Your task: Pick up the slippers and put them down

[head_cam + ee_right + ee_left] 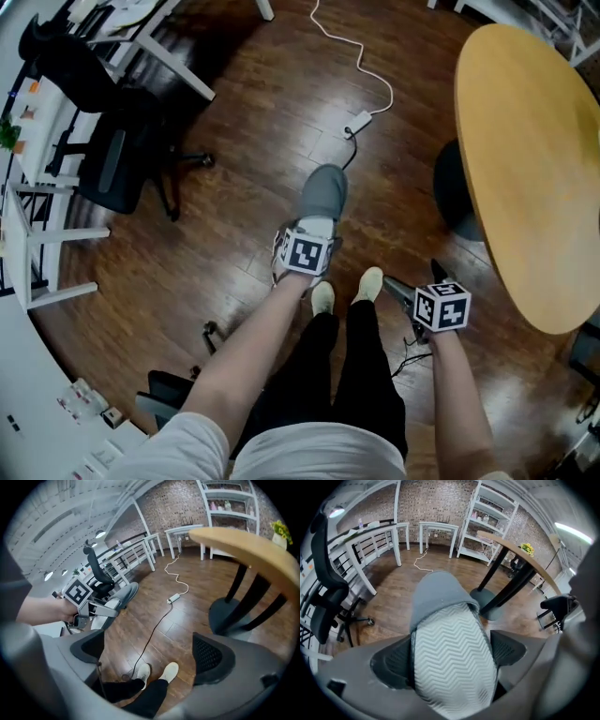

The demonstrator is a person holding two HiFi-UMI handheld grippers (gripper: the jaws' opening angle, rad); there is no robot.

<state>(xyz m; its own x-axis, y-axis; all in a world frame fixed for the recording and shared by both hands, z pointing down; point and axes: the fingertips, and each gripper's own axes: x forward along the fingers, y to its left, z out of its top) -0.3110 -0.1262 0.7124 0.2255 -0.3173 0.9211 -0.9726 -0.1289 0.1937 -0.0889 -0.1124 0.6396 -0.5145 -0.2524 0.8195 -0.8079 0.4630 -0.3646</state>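
A grey slipper [324, 190] is held clamped in the left claw [452, 654], raised above the wooden floor [253, 122], while the right claw [149, 654] is held with jaws spread apart.

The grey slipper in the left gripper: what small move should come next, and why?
Probably lower the left gripper toward the wooden floor, then open it: its jaws are shut on the grey slipper, seemingly held above the floor. The right gripper is open.
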